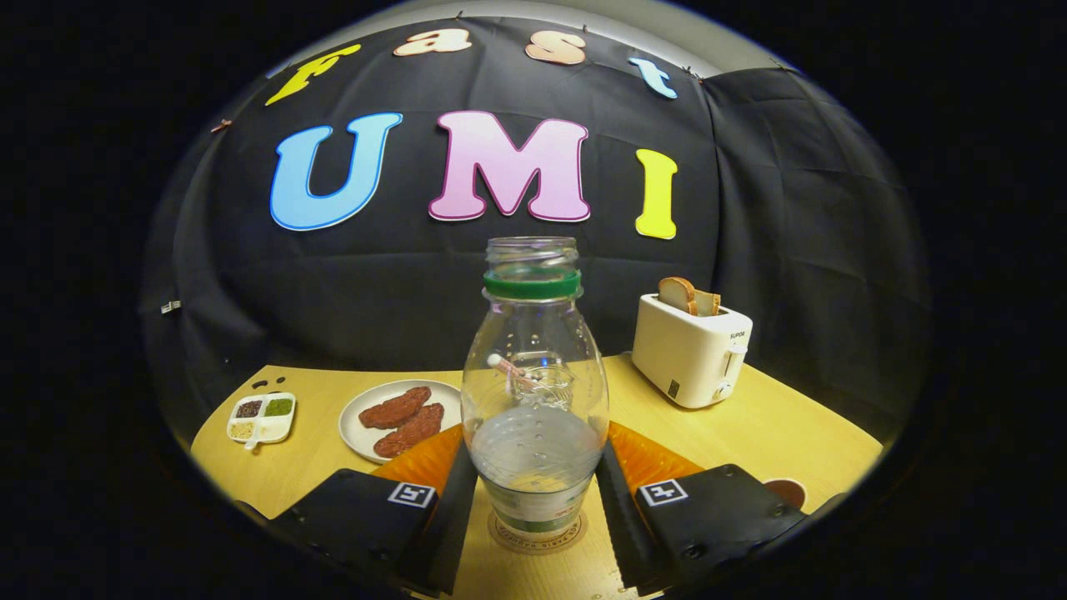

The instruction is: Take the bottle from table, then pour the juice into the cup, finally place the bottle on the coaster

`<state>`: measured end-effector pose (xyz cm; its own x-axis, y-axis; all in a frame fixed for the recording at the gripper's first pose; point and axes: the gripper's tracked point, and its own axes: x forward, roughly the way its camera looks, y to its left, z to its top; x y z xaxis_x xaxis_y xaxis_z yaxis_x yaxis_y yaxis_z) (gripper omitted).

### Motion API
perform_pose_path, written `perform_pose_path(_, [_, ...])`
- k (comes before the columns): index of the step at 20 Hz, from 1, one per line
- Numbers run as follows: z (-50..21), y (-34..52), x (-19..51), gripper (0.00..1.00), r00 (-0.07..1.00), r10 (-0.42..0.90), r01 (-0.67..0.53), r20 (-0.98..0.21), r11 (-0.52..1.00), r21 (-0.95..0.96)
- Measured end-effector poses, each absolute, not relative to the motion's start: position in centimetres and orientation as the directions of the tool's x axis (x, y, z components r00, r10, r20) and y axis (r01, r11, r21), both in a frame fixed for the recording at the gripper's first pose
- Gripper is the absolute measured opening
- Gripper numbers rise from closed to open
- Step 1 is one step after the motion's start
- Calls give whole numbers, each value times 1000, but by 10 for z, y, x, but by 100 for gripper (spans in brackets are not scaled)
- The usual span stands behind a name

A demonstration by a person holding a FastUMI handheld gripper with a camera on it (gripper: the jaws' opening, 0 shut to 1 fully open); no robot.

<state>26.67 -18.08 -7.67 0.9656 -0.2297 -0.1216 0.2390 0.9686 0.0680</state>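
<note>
I am watching the gripper (533, 492) standing with its two fingers (454, 508) flanking the lower body of the bottle (533, 400). They are lying right at the sides of the bottle, though I cannot tell whether both are pressing on it or just sitting alongside it. The bottle is standing upright between them, uncapped, with a green ring round its neck and clear liquid filling roughly its lower part. Its base is sitting on the round coaster (538, 533) near the front edge of the desk (792, 433), so I am judging the task to be at or near its last step.

The risk I am seeing is at the release. If the fingers are opening unevenly, or I am pulling back before they are clear, one could be dragging the bottle off the coaster or tipping it, and with no cap on it the liquid would be spilling.

Just beside the right finger, a dark round rim is peeking out; it may be the cup, but I cannot tell. Further back on the left, a plate (400, 417) with two reddish pieces is sitting close to the left finger, and a small divided dish (262, 417) is sitting toward the left edge. A toaster (690, 350) holding bread is standing at the far right corner. Bare desk is lying to the right, ahead of the toaster.
</note>
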Motion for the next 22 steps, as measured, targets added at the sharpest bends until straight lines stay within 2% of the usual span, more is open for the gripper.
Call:
perform_pose_path(10, [-116, -179, 284, 74, 954, -250, 248, -169, 968, -29])
perform_pose_path(22, [-119, -183, 278, 76, 951, -249, 265, -182, 962, 71])
